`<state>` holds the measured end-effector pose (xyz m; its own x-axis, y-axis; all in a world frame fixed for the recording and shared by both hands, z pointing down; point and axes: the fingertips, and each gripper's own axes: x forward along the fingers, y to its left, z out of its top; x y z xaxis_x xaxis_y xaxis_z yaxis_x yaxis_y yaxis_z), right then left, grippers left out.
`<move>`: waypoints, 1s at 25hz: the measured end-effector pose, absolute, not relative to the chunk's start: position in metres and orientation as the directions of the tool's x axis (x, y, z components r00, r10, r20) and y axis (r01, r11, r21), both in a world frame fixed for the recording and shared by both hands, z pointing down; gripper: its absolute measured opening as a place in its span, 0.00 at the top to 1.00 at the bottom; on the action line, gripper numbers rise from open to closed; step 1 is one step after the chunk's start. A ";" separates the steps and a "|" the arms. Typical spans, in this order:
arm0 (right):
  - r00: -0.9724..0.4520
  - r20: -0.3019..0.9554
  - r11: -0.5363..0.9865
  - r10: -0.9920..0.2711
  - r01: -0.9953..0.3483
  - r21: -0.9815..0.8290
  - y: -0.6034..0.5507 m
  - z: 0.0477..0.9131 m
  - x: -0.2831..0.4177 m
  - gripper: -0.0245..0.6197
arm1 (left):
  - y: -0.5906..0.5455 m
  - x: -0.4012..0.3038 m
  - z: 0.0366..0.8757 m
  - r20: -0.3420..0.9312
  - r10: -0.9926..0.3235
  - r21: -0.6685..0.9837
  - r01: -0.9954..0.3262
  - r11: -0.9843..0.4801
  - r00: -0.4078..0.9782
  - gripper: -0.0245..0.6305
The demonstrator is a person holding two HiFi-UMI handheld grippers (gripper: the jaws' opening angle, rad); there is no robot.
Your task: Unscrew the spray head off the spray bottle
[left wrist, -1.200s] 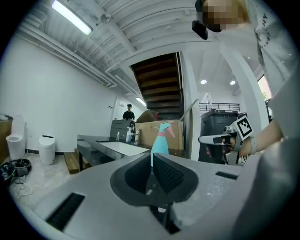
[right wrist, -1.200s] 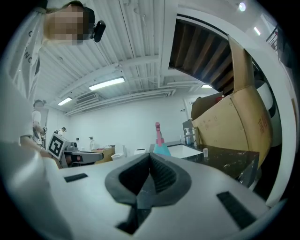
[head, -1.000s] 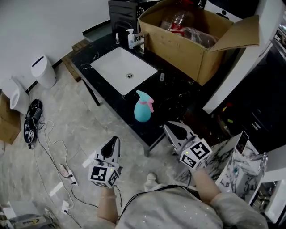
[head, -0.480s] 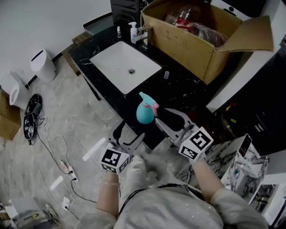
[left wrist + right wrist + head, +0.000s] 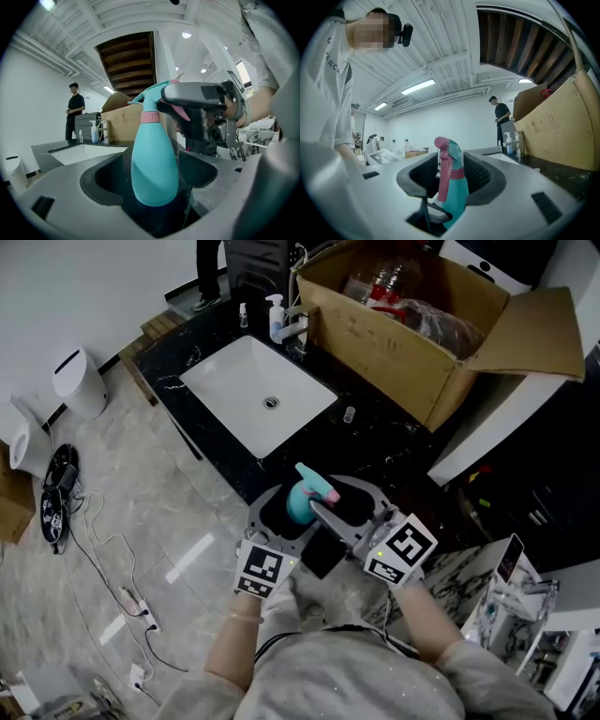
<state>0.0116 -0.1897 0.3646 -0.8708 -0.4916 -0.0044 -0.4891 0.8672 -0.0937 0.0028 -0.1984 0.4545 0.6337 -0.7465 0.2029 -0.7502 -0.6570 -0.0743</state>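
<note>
Spray bottle [image 5: 300, 504] stands upright between the left gripper's [image 5: 152, 180] opening jaws, with a gap on each side. Its pink spray head [image 5: 443, 150] sits between the right gripper's [image 5: 449, 182] opening jaws, unclamped. The bottle is at the bench's [image 5: 394, 442] front edge, near the sink [image 5: 253, 395].

letters that look like "ench" run down the person's white shirt [image 5: 323, 93] (marks on the cardboard box [image 5: 558, 131] are illegible).

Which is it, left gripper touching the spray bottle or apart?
Apart. Left gripper view: left gripper opening, dark gaps both sides of the spray bottle.
</note>
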 end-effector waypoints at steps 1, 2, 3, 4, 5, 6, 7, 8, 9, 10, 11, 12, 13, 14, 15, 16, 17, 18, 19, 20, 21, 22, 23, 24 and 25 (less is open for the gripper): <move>-0.872 -0.006 0.869 -0.490 -0.487 -0.090 -0.191 0.364 0.010 0.71 | -0.201 0.004 0.455 0.204 -0.744 -0.075 -0.747 -0.660 0.637 0.40; -0.872 -0.007 0.869 -0.489 -0.487 -0.085 -0.191 0.364 0.008 0.71 | -0.204 0.006 0.455 0.206 -0.739 -0.076 -0.743 -0.665 0.641 0.41; -0.872 -0.009 0.869 -0.490 -0.488 -0.079 -0.192 0.363 0.007 0.71 | -0.205 0.008 0.456 0.207 -0.733 -0.077 -0.736 -0.672 0.648 0.40; -0.871 -0.011 0.869 -0.492 -0.490 -0.073 -0.192 0.363 0.006 0.71 | -0.207 0.010 0.456 0.209 -0.727 -0.077 -0.730 -0.679 0.654 0.41; -0.869 -0.013 0.868 -0.494 -0.492 -0.069 -0.193 0.363 0.005 0.71 | -0.208 0.011 0.457 0.209 -0.722 -0.077 -0.724 -0.685 0.660 0.41; -0.868 -0.014 0.866 -0.497 -0.495 -0.067 -0.194 0.363 0.005 0.72 | -0.210 0.012 0.457 0.208 -0.717 -0.077 -0.720 -0.690 0.665 0.41; -0.866 -0.016 0.864 -0.500 -0.498 -0.066 -0.196 0.363 0.005 0.74 | -0.212 0.012 0.457 0.208 -0.714 -0.077 -0.716 -0.694 0.669 0.41; -0.864 -0.018 0.862 -0.504 -0.502 -0.065 -0.197 0.363 0.005 0.77 | -0.213 0.013 0.458 0.211 -0.710 -0.080 -0.712 -0.697 0.672 0.41; -0.862 -0.021 0.861 -0.507 -0.505 -0.063 -0.198 0.362 0.005 0.82 | -0.214 0.013 0.458 0.215 -0.707 -0.084 -0.708 -0.701 0.674 0.41; -0.861 -0.022 0.860 -0.508 -0.506 -0.061 -0.199 0.363 0.006 0.84 | -0.215 0.013 0.459 0.220 -0.703 -0.088 -0.704 -0.705 0.676 0.41; -0.862 -0.023 0.861 -0.507 -0.505 -0.057 -0.200 0.363 0.006 0.84 | -0.216 0.014 0.459 0.224 -0.698 -0.089 -0.698 -0.710 0.681 0.41; -0.864 -0.022 0.864 -0.502 -0.501 -0.052 -0.200 0.363 0.007 0.84 | -0.216 0.014 0.459 0.227 -0.690 -0.087 -0.691 -0.717 0.687 0.41; -0.868 -0.020 0.868 -0.495 -0.494 -0.047 -0.201 0.363 0.006 0.84 | -0.216 0.014 0.459 0.229 -0.680 -0.083 -0.682 -0.727 0.697 0.41; -0.874 -0.016 0.874 -0.485 -0.484 -0.045 -0.201 0.363 0.006 0.84 | -0.217 0.014 0.459 0.230 -0.668 -0.079 -0.670 -0.738 0.708 0.41; -0.882 -0.013 0.881 -0.471 -0.470 -0.048 -0.202 0.364 0.006 0.86 | -0.217 0.014 0.460 0.232 -0.654 -0.076 -0.657 -0.750 0.720 0.41; -0.892 -0.011 0.891 -0.451 -0.450 -0.056 -0.202 0.364 0.006 0.86 | -0.216 0.015 0.460 0.234 -0.641 -0.074 -0.644 -0.761 0.731 0.41; -0.906 -0.010 0.904 -0.424 -0.422 -0.068 -0.202 0.365 0.007 0.86 | -0.215 0.015 0.460 0.234 -0.630 -0.073 -0.632 -0.771 0.741 0.41; -0.921 -0.008 0.918 -0.389 -0.388 -0.082 -0.202 0.365 0.007 0.86 | -0.215 0.015 0.460 0.234 -0.619 -0.072 -0.622 -0.780 0.749 0.41; -0.936 -0.006 0.932 -0.352 -0.350 -0.097 -0.202 0.365 0.008 0.86 | -0.214 0.016 0.460 0.234 -0.611 -0.072 -0.613 -0.787 0.756 0.41; -0.947 -0.001 0.942 -0.321 -0.319 -0.109 -0.203 0.365 0.008 0.86 | -0.214 0.016 0.460 0.235 -0.605 -0.070 -0.608 -0.791 0.761 0.41; -0.953 0.009 0.947 -0.304 -0.303 -0.110 -0.205 0.365 0.008 0.86 | -0.214 0.016 0.460 0.236 -0.602 -0.066 -0.605 -0.793 0.763 0.41; -0.952 0.021 0.946 -0.307 -0.307 -0.099 -0.207 0.365 0.008 0.85 | -0.215 0.016 0.460 0.236 -0.601 -0.060 -0.606 -0.793 0.764 0.41; -0.945 0.033 0.941 -0.326 -0.328 -0.082 -0.208 0.365 0.009 0.84 | -0.215 0.016 0.460 0.235 -0.601 -0.055 -0.607 -0.793 0.764 0.41; -0.934 0.042 0.932 -0.355 -0.357 -0.065 -0.207 0.365 0.011 0.82 | -0.215 0.016 0.461 0.233 -0.602 -0.052 -0.608 -0.792 0.764 0.41; -0.922 0.046 0.920 -0.385 -0.388 -0.055 -0.206 0.366 0.015 0.79 | -0.214 0.016 0.461 0.231 -0.602 -0.050 -0.609 -0.792 0.764 0.41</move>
<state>0.0145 -0.2060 0.3659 -0.9216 -0.3855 0.0460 -0.3876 0.9202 -0.0549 0.0155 -0.2143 0.4607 0.7643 -0.6023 0.2306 -0.6088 -0.7917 -0.0499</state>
